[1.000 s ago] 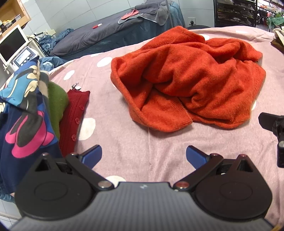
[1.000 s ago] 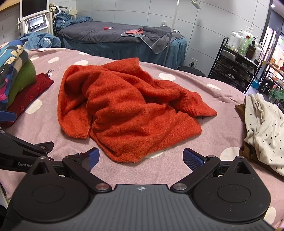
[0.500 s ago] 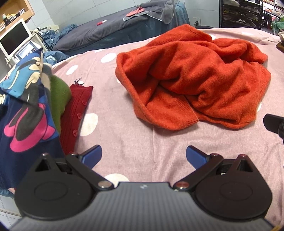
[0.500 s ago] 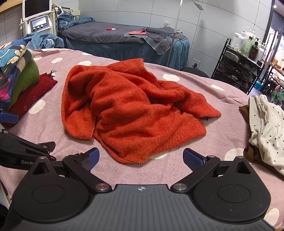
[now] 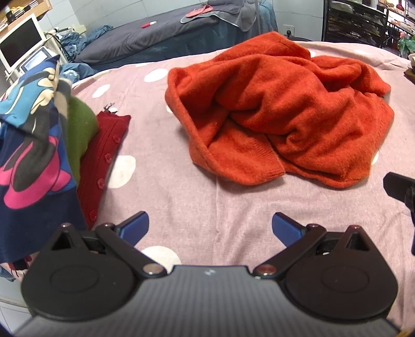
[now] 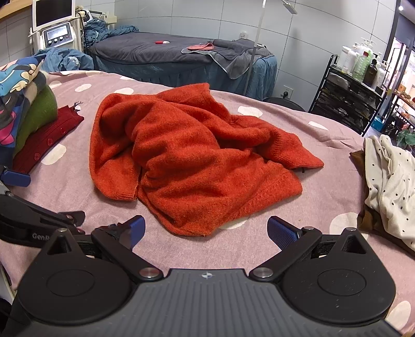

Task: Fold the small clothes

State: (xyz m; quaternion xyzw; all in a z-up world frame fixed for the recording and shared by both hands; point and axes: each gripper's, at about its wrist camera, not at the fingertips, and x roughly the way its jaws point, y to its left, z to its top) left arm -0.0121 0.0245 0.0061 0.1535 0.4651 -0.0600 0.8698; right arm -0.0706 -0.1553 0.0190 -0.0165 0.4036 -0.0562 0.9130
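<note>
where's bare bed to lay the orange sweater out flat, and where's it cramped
Free: the pink bedspread between the orange sweater and both open grippers, left gripper, right gripper, and the strip between the sweater and the folded stack. Crowded: the left edge with the stack, the right edge with the spotted cream garment.

A pink bedspread with white dots (image 6: 334, 145) covers the near bed. Behind it stands a treatment bed under a dark grey sheet (image 6: 145, 51), with a grey towel (image 6: 233, 55) draped over its end and a small red and white object (image 6: 162, 42) on top. At the left a machine with a screen (image 6: 53, 19) stands against the tiled wall; at the right a black trolley (image 6: 345, 96) carries bottles (image 6: 363, 64)
</note>
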